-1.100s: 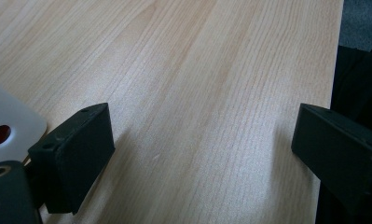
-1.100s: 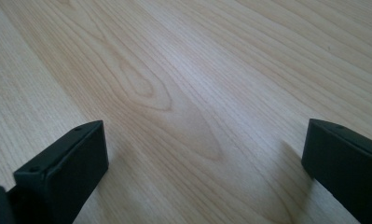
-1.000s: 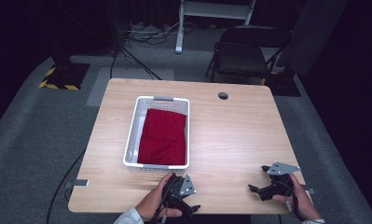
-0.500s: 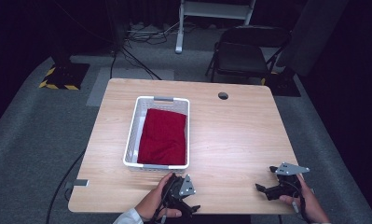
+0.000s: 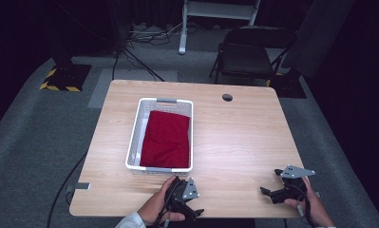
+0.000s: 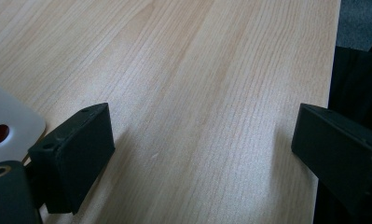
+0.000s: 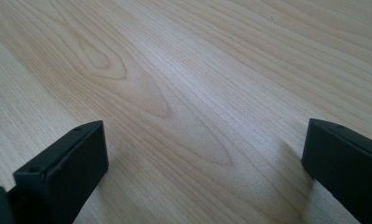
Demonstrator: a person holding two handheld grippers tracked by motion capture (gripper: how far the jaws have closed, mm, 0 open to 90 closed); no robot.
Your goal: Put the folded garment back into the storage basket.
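Red towel (image 5: 166, 139) lies folded in the white basket (image 5: 134, 137); left gripper (image 6: 200, 154) and right gripper (image 7: 204, 163) rest, it seems, on the table (image 5: 239, 137), both spread wide, holding nothing.

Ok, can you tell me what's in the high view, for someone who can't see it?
A white basket holding a folded red cloth sits on a wooden table. At the near edge, a person's hands hold the left hand-held gripper and the right hand-held gripper, both apart from the basket.

My forearms are cropped by the high view's bottom edge. The folded red cloth (image 5: 166, 138) hides the white slatted plastic basket (image 5: 136, 130) floor.
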